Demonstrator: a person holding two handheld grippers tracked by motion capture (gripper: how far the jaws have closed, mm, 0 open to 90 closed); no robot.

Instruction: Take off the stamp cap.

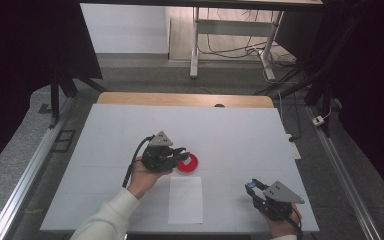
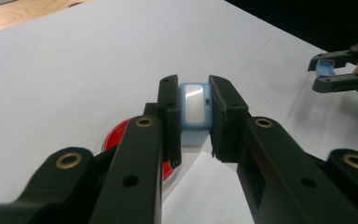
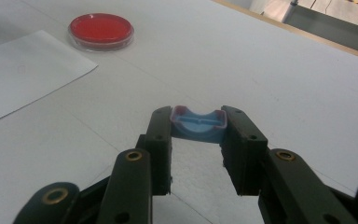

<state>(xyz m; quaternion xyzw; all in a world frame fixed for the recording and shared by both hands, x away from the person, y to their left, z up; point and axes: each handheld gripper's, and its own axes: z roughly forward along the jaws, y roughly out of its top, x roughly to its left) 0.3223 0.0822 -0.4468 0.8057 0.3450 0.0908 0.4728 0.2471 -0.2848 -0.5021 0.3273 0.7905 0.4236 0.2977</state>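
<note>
My left gripper (image 1: 181,152) (image 2: 193,83) is shut on a small light-blue block (image 2: 194,106) with a glossy white face, held just above the near edge of a round red dish (image 1: 190,165) (image 2: 119,135) at the table's middle. Near the front right of the table, my right gripper (image 1: 252,186) (image 3: 197,113) is shut on a blue cap-like piece (image 3: 199,125) with a reddish rim, held a little above the table. The left gripper view also shows the right gripper (image 2: 325,71) with its blue piece at the far right. In the right gripper view the red dish (image 3: 101,29) lies far off at the upper left.
A white paper sheet (image 1: 185,199) (image 3: 23,70) lies on the white table top (image 1: 240,135) just in front of the dish. The table's wooden back edge (image 1: 185,99) is far off. Beyond it stand a desk frame and cables on the floor.
</note>
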